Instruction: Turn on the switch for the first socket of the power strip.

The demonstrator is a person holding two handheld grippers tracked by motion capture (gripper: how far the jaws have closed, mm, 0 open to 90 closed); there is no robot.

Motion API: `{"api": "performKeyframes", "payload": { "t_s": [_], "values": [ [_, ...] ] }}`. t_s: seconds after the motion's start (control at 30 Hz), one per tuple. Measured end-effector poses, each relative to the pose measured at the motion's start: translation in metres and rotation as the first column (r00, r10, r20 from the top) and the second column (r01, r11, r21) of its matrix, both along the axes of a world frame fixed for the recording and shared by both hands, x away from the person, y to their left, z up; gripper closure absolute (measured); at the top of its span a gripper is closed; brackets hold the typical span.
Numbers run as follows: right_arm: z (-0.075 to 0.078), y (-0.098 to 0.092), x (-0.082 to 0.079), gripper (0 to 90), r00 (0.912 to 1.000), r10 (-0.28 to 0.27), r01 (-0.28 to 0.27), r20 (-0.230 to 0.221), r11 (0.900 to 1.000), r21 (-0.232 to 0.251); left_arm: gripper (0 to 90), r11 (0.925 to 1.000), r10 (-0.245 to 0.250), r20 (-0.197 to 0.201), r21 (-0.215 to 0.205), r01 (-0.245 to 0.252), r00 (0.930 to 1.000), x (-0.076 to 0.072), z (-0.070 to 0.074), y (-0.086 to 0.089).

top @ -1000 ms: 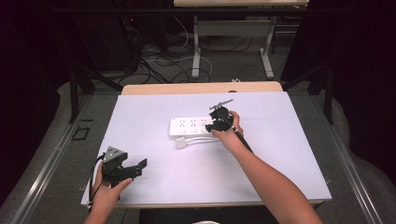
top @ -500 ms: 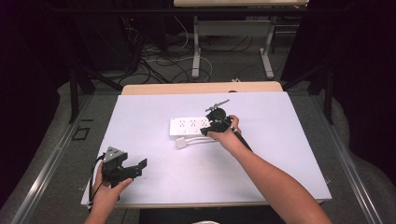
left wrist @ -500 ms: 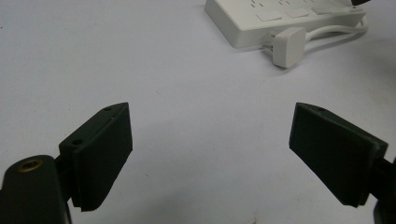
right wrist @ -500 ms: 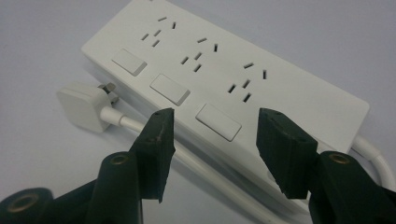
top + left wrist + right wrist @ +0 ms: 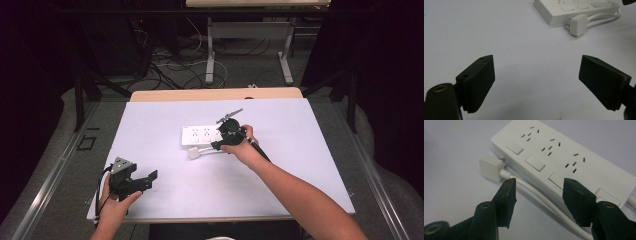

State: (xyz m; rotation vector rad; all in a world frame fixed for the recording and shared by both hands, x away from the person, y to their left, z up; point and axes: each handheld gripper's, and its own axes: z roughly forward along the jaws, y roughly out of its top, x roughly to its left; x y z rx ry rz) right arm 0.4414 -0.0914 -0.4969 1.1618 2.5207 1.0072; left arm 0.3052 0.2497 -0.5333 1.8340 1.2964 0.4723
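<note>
Power strip [image 5: 202,135] lengthwise across table

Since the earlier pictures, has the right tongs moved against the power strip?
Yes. The right tongs has drawn back a little from the power strip toward the table's near edge, and its jaws have just been opening, with nothing pressed between them.

Lab or test workshop: white-topped work table [image 5: 165,115] amid dark surroundings, loose cables [image 5: 172,67] tangled on grey floor beyond, metal-legged bench [image 5: 250,30] at far side.
</note>
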Motion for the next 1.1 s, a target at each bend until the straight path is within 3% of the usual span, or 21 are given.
{"api": "performKeyframes", "payload": {
  "t_s": [0.03,0.17,0.2,0.33,0.37,0.4,0.43,0.47,0.5,0.53,0.6,0.9,1.1],
  "values": [
    [0.001,0.001,-0.003,40.8,0.9998,-0.006,0.006,-0.020,1.000,-0.002,13.3,1.0000,-0.003,0.001,0.000,0.003,1.0000,0.000,0.000,0.000],
    [0.000,0.001,-0.005,39.5,0.9996,0.028,-0.028,-0.007,0.999,0.017,13.3,1.0000,-0.001,0.001,0.001,0.001,1.0000,0.000,0.000,0.000],
    [0.003,0.000,-0.007,38.5,0.9985,0.035,-0.036,-0.042,0.999,-0.021,13.4,1.0000,-0.001,0.002,0.001,0.001,1.0000,0.000,0.000,0.000],
    [0.000,0.002,-0.012,28.8,0.9994,0.017,-0.016,-0.031,1.000,0.023,13.3,1.0000,0.001,0.003,-0.001,-0.001,1.0000,0.000,0.000,0.000],
    [0.004,0.000,-0.013,26.6,0.9974,0.033,-0.035,-0.063,0.999,-0.029,13.4,1.0000,0.000,0.001,0.000,0.000,1.0000,0.000,0.000,0.000],
    [0.004,0.000,-0.014,25.7,0.9975,0.030,-0.031,-0.064,0.999,-0.027,13.4,1.0000,0.001,0.001,0.001,-0.001,1.0000,-0.001,0.000,0.000],
    [0.006,-0.001,-0.014,23.1,0.9966,0.060,-0.062,-0.056,0.997,-0.038,13.4,1.0000,0.001,0.001,0.000,-0.001,1.0000,-0.001,0.000,0.000],
    [0.007,-0.002,-0.016,19.8,0.9974,0.049,-0.051,-0.052,0.998,-0.046,13.4,1.0000,0.001,0.002,0.000,-0.001,1.0000,-0.001,0.000,0.000],
    [0.005,-0.001,-0.018,18.0,0.9991,0.028,-0.028,-0.033,0.999,-0.020,13.4,1.0000,0.002,0.002,0.000,-0.002,1.0000,-0.001,0.000,0.000],
    [0.008,-0.003,-0.019,17.1,0.9978,0.042,-0.045,-0.051,0.998,-0.045,13.4,1.0000,0.002,0.001,0.000,-0.002,1.0000,-0.001,0.000,0.000],
    [0.010,-0.005,-0.023,15.2,0.9985,0.034,-0.037,-0.043,0.998,-0.051,13.4,1.0000,0.001,0.001,0.001,-0.001,1.0000,-0.001,0.000,0.000],
    [0.013,-0.018,-0.034,1.1,0.9998,0.006,-0.007,-0.018,0.999,-0.049,13.4,1.0000,0.003,0.000,-0.001,-0.003,1.0000,-0.001,0.000,0.000],
    [0.014,-0.032,-0.041,0.0,0.9996,0.007,-0.008,-0.026,0.999,-0.042,13.4,1.0000,0.003,-0.001,0.000,-0.003,1.0000,-0.001,0.000,0.000]
  ]
}}
